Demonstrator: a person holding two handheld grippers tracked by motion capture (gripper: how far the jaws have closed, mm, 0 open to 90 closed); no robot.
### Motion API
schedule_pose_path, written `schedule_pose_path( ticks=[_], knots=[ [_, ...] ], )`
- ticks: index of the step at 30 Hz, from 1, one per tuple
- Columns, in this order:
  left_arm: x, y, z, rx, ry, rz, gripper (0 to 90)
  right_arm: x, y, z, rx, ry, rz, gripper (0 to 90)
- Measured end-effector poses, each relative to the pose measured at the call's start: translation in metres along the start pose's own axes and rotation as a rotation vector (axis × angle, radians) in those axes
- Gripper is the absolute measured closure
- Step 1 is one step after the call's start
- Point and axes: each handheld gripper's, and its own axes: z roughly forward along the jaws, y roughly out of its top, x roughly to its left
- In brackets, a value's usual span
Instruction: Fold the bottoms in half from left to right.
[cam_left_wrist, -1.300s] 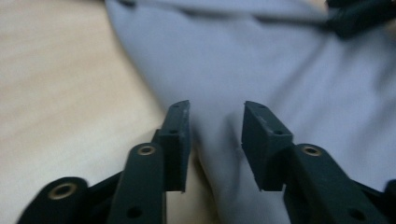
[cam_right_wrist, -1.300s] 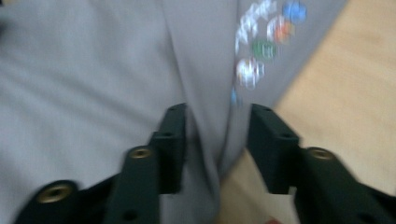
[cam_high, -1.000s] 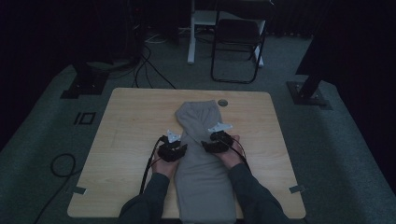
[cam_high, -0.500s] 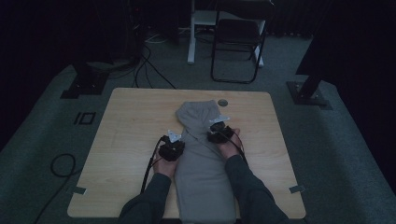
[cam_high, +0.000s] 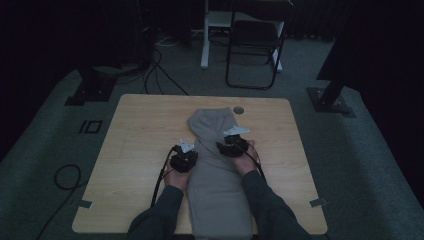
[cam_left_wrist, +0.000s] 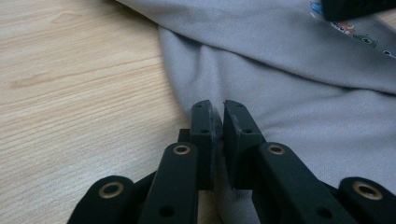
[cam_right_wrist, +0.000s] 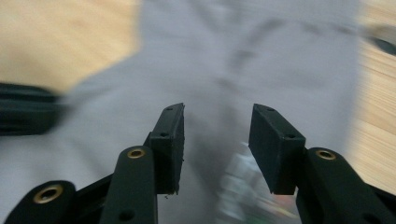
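Note:
A grey garment (cam_high: 215, 185) lies folded into a long strip down the middle of the wooden table (cam_high: 140, 130). My left gripper (cam_high: 185, 152) rests at the strip's left edge. In the left gripper view its jaws (cam_left_wrist: 217, 109) are pressed together on that edge of the grey garment (cam_left_wrist: 303, 107), with a colourful print at the top right. My right gripper (cam_high: 231, 142) is over the strip's right side, farther forward. In the right gripper view it (cam_right_wrist: 217, 116) stands open above the blurred garment (cam_right_wrist: 261, 56), with nothing between its jaws.
A small round grommet (cam_high: 238, 109) sits in the table near its far edge. A dark chair (cam_high: 252, 45) stands beyond the table. Stand bases (cam_high: 330, 97) and a cable loop (cam_high: 67, 175) lie on the floor around it. Bare wood flanks the garment.
My right gripper has moved forward along the garment's right side and a little inward. The left gripper has stayed at the left edge.

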Motion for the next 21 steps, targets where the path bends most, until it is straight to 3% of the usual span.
schedule_pose_path(
  ticks=[2, 5, 7, 9, 12, 13, 14, 16, 18, 21],
  knots=[
    [0.000, 0.000, 0.000, 0.001, 0.002, 0.004, 82.6, 0.013, 0.002, 0.008, 0.017, 0.008, -0.045, 54.4],
    [0.000, -0.001, -0.001, -0.001, 0.003, 0.003, 82.7, 0.024, 0.002, 0.023, 0.065, 0.021, -0.080, 43.7],
    [-0.001, -0.001, -0.001, -0.002, 0.004, 0.003, 82.7, 0.027, 0.000, 0.028, 0.074, -0.011, -0.120, 50.6],
    [0.000, -0.002, -0.002, -0.002, 0.006, 0.006, 82.8, 0.023, 0.002, 0.027, 0.085, -0.050, -0.106, 69.3],
    [-0.001, -0.002, -0.002, -0.001, 0.008, 0.009, 83.1, 0.004, 0.000, 0.022, 0.089, -0.125, -0.053, 87.4],
    [-0.001, -0.002, -0.002, -0.001, 0.008, 0.009, 83.1, 0.004, 0.000, 0.022, 0.089, -0.125, -0.053, 87.4],
    [-0.001, -0.002, -0.002, -0.001, 0.010, 0.012, 83.1, -0.003, -0.002, 0.019, 0.097, -0.183, -0.036, 87.7],
    [-0.001, -0.002, -0.002, -0.001, 0.011, 0.013, 83.2, -0.025, -0.009, 0.011, 0.086, -0.221, 0.048, 88.2],
    [-0.002, -0.002, -0.002, -0.001, 0.012, 0.017, 83.2, -0.041, -0.015, 0.005, 0.084, -0.210, 0.106, 87.5],
    [-0.002, -0.002, -0.002, -0.001, 0.013, 0.016, 83.2, -0.054, -0.023, 0.001, 0.089, -0.268, 0.121, 85.1]
  ],
)
